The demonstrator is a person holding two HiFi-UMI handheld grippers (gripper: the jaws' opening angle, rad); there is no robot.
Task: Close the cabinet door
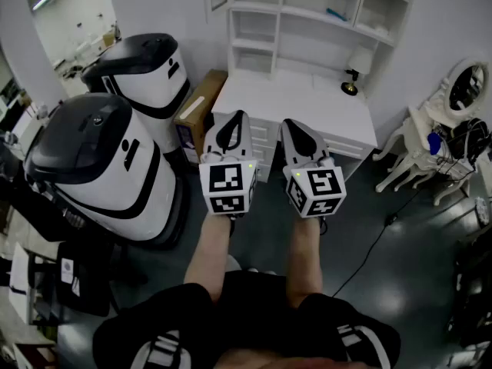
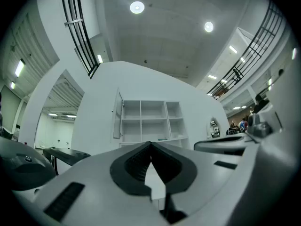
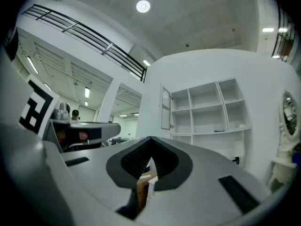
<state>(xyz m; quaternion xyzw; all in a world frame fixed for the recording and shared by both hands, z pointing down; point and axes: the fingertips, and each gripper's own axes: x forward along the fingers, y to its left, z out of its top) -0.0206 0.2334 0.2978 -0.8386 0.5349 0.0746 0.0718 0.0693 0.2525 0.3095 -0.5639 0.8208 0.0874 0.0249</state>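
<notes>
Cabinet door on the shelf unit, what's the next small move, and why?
Probably raise the left gripper toward the cabinet door: it stands open at the left edge of the shelf unit, and that gripper, shut and empty, is well short of it.

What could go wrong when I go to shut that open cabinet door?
The door hangs open high at the shelves' left, beyond the desk: leaning over may be a stretch. The box crowds the floor on that side and could trip you. The left gripper and right gripper are shut; a narrow tip may slip off the door.
</notes>
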